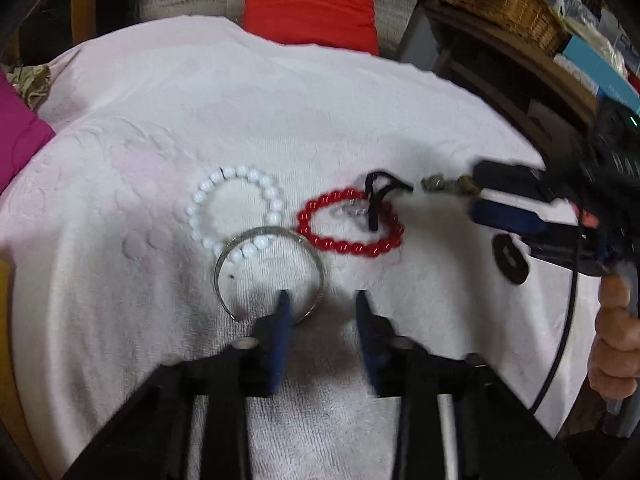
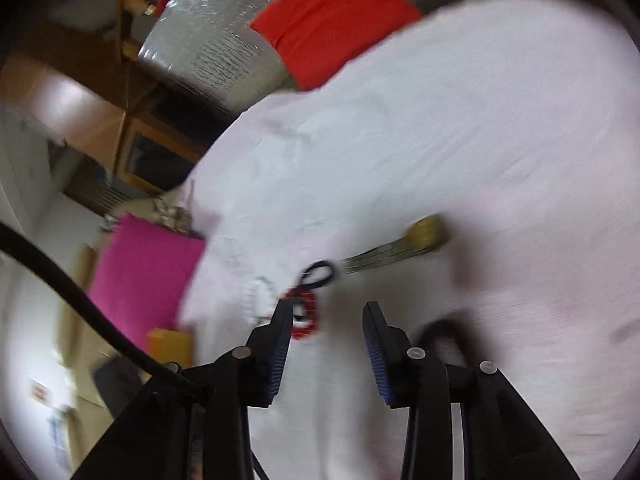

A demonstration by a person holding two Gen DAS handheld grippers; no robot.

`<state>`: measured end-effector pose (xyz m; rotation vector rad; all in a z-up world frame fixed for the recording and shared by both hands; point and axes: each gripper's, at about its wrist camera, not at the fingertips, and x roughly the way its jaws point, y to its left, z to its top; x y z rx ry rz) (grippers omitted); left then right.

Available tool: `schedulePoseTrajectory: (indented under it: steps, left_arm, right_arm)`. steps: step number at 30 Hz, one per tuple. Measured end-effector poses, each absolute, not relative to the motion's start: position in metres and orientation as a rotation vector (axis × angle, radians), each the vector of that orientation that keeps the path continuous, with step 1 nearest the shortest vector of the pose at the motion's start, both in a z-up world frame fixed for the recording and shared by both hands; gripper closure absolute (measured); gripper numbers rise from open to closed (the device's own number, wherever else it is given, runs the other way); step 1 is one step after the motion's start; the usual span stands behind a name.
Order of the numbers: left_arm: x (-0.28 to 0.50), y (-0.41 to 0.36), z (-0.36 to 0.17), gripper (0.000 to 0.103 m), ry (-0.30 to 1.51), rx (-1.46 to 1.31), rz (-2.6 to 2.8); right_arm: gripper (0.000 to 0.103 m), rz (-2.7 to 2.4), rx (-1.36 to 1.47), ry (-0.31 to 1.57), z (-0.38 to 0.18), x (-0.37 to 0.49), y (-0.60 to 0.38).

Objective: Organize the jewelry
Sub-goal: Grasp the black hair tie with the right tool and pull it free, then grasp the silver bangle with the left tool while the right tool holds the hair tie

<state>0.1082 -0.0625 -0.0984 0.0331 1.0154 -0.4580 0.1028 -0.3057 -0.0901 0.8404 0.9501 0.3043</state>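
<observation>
On the white towel [image 1: 360,120] lie a white bead bracelet [image 1: 236,208], a silver open bangle [image 1: 268,272] overlapping it, and a red bead bracelet [image 1: 352,224] with a black cord [image 1: 378,196] across it. My left gripper [image 1: 322,300] is open; its left finger rests inside the bangle. My right gripper [image 1: 476,192] comes in from the right, open, just beside a brass-coloured chain piece [image 1: 448,184]. In the blurred right wrist view my right gripper [image 2: 328,308] is open and empty; the red bracelet [image 2: 306,314], black cord [image 2: 318,274] and gold-coloured piece [image 2: 424,234] lie ahead.
A black ring [image 1: 510,260] lies on the towel under the right gripper. A red cushion [image 1: 312,0] sits beyond the towel, a magenta cloth [image 1: 20,136] at left, and shelves with a wicker basket [image 1: 504,4] at right.
</observation>
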Motion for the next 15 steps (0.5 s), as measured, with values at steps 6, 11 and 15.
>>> schedulePoseTrajectory:
  steps: [6, 11, 15]
  left_arm:
    - [0.11, -0.055, -0.101, 0.094, 1.017, -0.001, -0.479]
    - [0.109, -0.05, -0.099, 0.097, 1.024, -0.026, -0.504]
    - [0.106, -0.041, -0.092, 0.098, 1.014, -0.041, -0.52]
  right_arm:
    - [0.063, 0.261, 1.034, 0.981, -0.121, 0.131, -0.288]
    - [0.09, 0.174, 1.074, 0.994, -0.135, 0.145, -0.281]
    - [0.096, 0.155, 1.04, 0.95, -0.126, 0.14, -0.287]
